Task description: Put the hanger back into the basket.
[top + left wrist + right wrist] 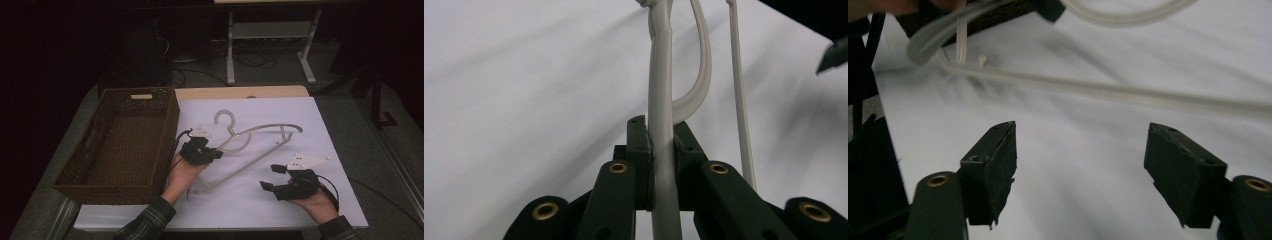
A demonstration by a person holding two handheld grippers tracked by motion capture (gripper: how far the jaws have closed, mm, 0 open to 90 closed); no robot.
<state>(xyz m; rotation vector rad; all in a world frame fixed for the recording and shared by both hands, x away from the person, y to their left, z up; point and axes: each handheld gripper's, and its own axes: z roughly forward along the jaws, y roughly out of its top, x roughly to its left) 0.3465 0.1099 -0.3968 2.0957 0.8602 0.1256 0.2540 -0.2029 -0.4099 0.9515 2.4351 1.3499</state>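
Note:
A white plastic hanger lies tilted over the white sheet, its hook toward the far side. My left gripper is shut on the hanger's left arm, and the left gripper view shows that pale arm pinched between the pads of the left gripper. My right gripper stands open near the hanger's right end, apart from it. In the right gripper view, the right gripper has nothing between its wide jaws, and the hanger's bottom bar crosses beyond them.
A brown wicker basket stands at the table's left, close beside my left hand. The white sheet covers most of the wooden tabletop. A white desk frame and cables stand on the floor behind.

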